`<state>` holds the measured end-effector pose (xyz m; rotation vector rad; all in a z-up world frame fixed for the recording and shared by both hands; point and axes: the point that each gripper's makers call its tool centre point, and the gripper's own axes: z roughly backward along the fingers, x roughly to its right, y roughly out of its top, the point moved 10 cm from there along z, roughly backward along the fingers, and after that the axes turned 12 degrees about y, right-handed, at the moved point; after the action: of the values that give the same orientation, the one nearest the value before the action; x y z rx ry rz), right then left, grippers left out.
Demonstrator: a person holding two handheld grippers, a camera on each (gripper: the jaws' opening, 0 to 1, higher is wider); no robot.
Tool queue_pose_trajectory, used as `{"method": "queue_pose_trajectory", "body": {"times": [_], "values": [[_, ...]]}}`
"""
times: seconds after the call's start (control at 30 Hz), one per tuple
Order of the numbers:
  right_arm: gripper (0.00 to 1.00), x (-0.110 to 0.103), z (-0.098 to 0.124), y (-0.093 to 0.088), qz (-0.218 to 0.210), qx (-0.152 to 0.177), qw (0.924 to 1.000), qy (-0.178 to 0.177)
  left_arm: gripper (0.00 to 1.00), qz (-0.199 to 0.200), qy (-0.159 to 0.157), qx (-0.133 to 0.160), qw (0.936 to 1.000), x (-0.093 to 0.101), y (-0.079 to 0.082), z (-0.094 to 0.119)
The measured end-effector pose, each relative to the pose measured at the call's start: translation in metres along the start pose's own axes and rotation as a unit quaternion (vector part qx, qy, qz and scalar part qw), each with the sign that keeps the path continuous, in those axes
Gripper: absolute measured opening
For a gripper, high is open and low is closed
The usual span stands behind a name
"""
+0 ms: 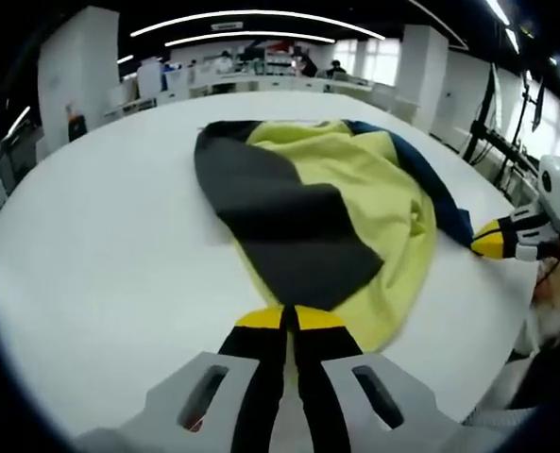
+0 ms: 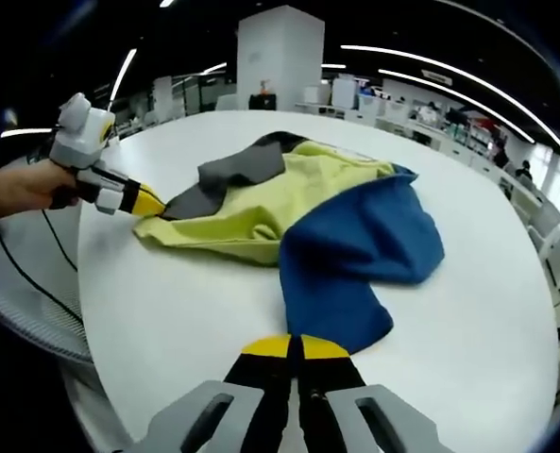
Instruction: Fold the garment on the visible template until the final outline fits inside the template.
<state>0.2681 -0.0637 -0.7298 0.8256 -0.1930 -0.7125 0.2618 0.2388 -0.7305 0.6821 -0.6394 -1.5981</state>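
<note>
A garment lies crumpled on the white table (image 1: 100,245), with a yellow body (image 1: 374,189), a dark grey sleeve (image 1: 280,217) and a blue sleeve (image 2: 360,245). My left gripper (image 1: 288,317) is shut on the garment's near hem, where the grey sleeve tip meets the yellow cloth. From the right gripper view, the left gripper (image 2: 150,202) pinches that corner at the table's left side, held by a hand. My right gripper (image 2: 294,345) is shut on the end of the blue sleeve. The right gripper (image 1: 489,242) also shows at the blue edge (image 1: 440,193) near the table rim.
The table edge (image 2: 119,377) curves close to both grippers. A thin black cable (image 2: 34,283) hangs off the table's left side. Desks, pillars and people stand far behind in the room.
</note>
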Motion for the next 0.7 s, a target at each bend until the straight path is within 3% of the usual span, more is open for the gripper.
{"method": "queue_pose_trajectory", "body": {"times": [0.3, 0.4, 0.57, 0.7], "values": [[0.00, 0.004, 0.017, 0.016, -0.048, 0.041, 0.9980, -0.004, 0.00, 0.008, -0.014, 0.030, 0.9994, -0.002, 0.014, 0.015], [0.00, 0.008, 0.022, 0.021, -0.056, 0.038, 0.9977, -0.011, 0.00, 0.017, -0.014, 0.034, 0.9992, -0.008, 0.019, 0.020], [0.00, 0.017, 0.037, 0.032, -0.075, 0.056, 0.9954, -0.018, 0.00, 0.022, 0.004, 0.038, 0.9990, -0.031, 0.027, 0.029], [0.00, 0.027, 0.052, 0.042, -0.130, 0.081, 0.9879, -0.027, 0.00, 0.034, 0.026, 0.041, 0.9982, -0.054, 0.033, 0.037]]}}
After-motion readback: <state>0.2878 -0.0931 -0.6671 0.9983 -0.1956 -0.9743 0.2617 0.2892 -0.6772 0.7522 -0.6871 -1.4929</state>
